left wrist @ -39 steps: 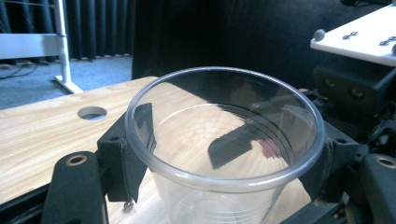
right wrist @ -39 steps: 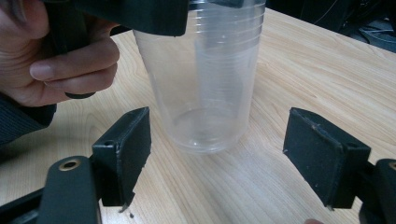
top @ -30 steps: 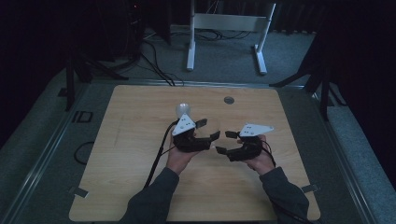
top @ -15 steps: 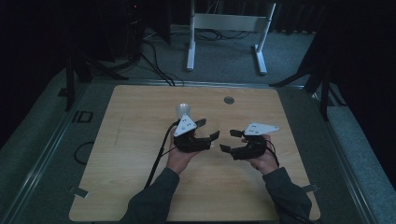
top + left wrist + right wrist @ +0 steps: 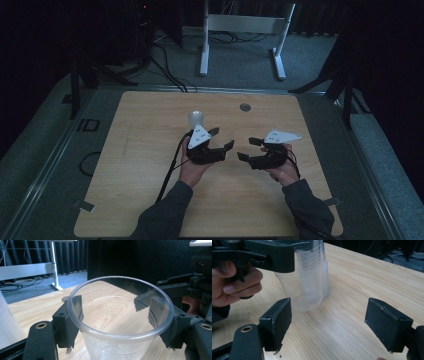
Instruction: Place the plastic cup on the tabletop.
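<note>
While the left tool [image 5: 117, 322] clamps a clear plastic cup [image 5: 120, 315] between its two jaws just under the rim, lifted off the wooden surface [image 5: 150, 150], the right tool [image 5: 329, 322] hangs released, jaws spread, facing it nearby. Behind the cup stands another clear cup [image 5: 196, 119], upright.

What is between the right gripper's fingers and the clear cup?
Just bare wooden table, seen in the right gripper view. The open right gripper faces the clear cup.
</note>
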Demonstrator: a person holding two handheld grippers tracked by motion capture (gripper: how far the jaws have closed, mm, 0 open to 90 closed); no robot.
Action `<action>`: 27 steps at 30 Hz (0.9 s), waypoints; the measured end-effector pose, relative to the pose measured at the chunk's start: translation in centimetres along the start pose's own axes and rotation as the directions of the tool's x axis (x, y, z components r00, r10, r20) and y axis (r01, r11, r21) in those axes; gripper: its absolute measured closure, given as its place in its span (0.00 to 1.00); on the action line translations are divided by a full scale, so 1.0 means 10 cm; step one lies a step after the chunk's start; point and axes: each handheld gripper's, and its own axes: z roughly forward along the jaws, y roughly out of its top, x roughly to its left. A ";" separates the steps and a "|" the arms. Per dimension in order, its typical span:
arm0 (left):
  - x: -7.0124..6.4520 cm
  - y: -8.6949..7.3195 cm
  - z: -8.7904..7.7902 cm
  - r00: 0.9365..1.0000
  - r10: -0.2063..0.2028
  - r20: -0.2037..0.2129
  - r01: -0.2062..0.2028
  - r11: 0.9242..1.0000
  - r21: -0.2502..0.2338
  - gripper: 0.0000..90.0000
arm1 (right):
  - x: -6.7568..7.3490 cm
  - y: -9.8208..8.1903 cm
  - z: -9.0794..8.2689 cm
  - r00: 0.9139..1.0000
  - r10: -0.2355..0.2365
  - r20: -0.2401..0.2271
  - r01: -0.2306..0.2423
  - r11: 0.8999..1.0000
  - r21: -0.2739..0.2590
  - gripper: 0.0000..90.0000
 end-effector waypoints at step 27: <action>0.02 -0.13 0.08 0.998 0.021 -0.055 -0.020 1.000 0.019 0.31 | -0.01 0.00 -0.06 1.000 0.004 0.011 -0.004 1.000 -0.007 0.24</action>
